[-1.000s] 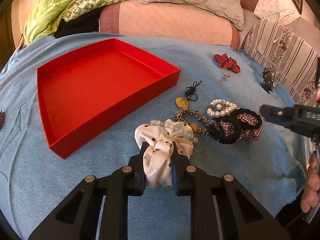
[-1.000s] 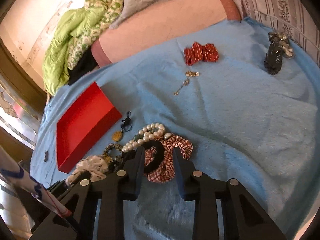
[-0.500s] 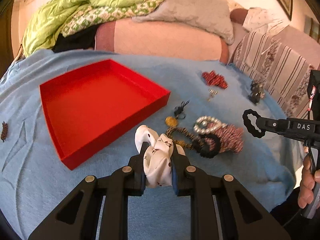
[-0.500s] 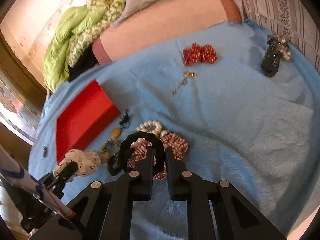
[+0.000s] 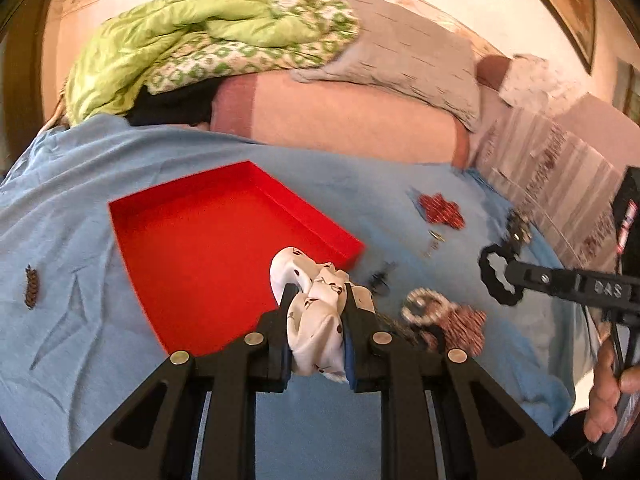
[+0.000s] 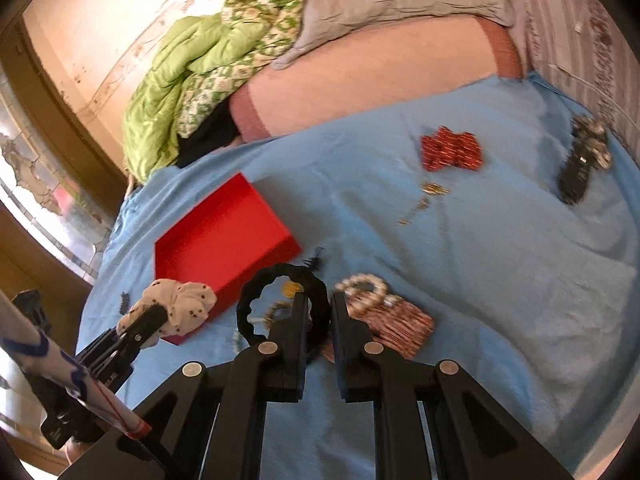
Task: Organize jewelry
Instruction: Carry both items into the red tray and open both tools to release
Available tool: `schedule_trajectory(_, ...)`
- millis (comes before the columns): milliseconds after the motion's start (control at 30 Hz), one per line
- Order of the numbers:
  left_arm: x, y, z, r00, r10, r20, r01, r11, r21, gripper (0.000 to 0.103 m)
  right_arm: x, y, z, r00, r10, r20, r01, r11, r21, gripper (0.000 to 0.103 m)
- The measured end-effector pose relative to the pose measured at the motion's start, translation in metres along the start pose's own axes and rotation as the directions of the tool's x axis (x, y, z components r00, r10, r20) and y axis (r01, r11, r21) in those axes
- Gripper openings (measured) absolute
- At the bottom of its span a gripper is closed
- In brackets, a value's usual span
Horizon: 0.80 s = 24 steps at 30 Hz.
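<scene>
My left gripper point(image 5: 317, 300) is shut on a white spotted scrunchie point(image 5: 316, 312), held above the blue cloth by the near right corner of the empty red tray point(image 5: 208, 248). The right gripper point(image 6: 319, 300) is shut on a black wavy hair tie point(image 6: 256, 300), lifted off the pile. The same hair tie point(image 5: 496, 280) shows at the right gripper's tip in the left wrist view, and the scrunchie point(image 6: 180, 304) shows in the right wrist view. A pearl bracelet point(image 6: 362, 290), a plaid scrunchie point(image 6: 400, 328) and a gold pendant point(image 6: 290, 289) lie on the cloth below.
A red bow point(image 6: 450, 148), a small gold chain point(image 6: 424, 200) and a black hair clip point(image 6: 580, 164) lie farther back on the blue cloth point(image 6: 500, 260). A brown clip point(image 5: 31, 286) sits at far left. Pillows and a green quilt point(image 5: 180, 40) lie behind. A hand point(image 5: 608, 400) holds the right gripper.
Both grippers have risen. The left lifted the white scrunchie off the cloth. The right gripper shut on the black hair tie and lifted it off the pile.
</scene>
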<state>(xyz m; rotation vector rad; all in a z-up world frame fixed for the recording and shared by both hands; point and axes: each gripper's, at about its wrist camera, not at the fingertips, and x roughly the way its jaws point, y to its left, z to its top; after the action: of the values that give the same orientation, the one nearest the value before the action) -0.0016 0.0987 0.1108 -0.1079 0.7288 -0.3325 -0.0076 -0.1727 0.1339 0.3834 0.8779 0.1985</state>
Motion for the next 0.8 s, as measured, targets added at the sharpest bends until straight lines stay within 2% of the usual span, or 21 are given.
schedule_trajectory(167,0.017,0.035,0.028,0.999,0.053,0.015,-0.052,0.997,-0.057,0.019,0.023,0.027,0.022,0.998,0.051,-0.028,-0.051,0.998,-0.022,0.012)
schedule_trajectory(367,0.056,0.091,0.059,0.995,0.101,-0.024,-0.103,0.986,-0.131,0.019,0.070,0.062,0.049,0.995,0.075,-0.071,-0.078,0.996,-0.037,0.012)
schedule_trajectory(500,0.087,0.121,0.067,0.988,0.133,-0.071,-0.143,0.978,-0.153,0.019,0.108,0.087,0.069,0.994,0.064,-0.090,-0.070,0.995,-0.068,0.012)
schedule_trajectory(600,0.103,0.129,0.070,0.984,0.148,-0.103,-0.162,0.977,-0.139,0.019,0.144,0.103,0.083,0.994,0.034,-0.106,-0.044,0.994,-0.097,0.012)
schedule_trajectory(700,0.110,0.132,0.077,0.981,0.165,-0.099,-0.177,0.977,-0.120,0.019,0.177,0.110,0.093,0.991,0.022,-0.132,-0.035,0.994,-0.102,0.012)
schedule_trajectory(800,0.110,0.144,0.081,0.981,0.174,-0.091,-0.186,0.971,-0.148,0.019,0.213,0.117,0.103,0.987,0.002,-0.162,-0.019,0.995,-0.102,0.012)
